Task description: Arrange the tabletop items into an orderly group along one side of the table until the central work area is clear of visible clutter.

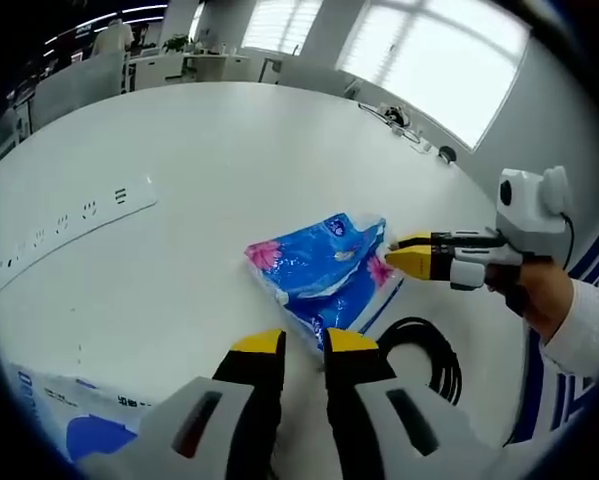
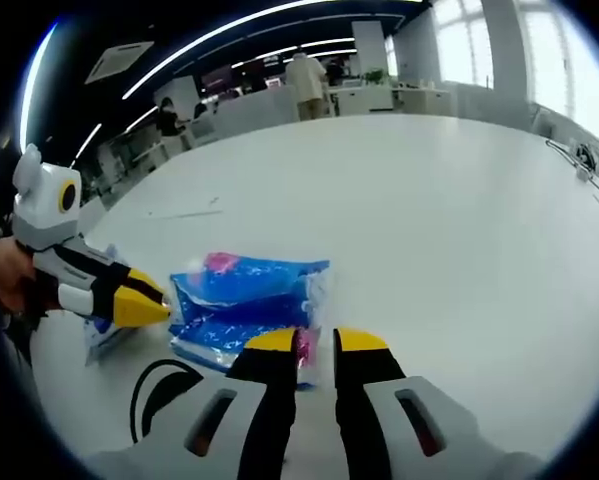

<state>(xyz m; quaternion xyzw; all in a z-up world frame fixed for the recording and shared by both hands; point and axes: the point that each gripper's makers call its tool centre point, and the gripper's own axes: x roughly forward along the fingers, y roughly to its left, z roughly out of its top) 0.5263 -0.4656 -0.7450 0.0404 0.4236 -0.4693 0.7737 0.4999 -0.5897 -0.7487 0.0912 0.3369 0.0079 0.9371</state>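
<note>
Blue floral plastic tissue pack (image 1: 324,275) lay near table (image 1: 219,170) edge: light, soft, slippery wrap; pinch sealed end.

Left gripper (image 1: 304,345) slightly parted, empty.

Right gripper (image 2: 315,343) slightly parted at pack edge; hold unclear.

Glossy plastic tissue pack (image 1: 324,270); smooth white table (image 1: 239,160)

Light: bright daylight from windows (image 1: 434,60), ceiling strips (image 2: 229,30)
Glare: windows blown out
Edges: fisheye-bent, soft
Shadows: faint
</note>
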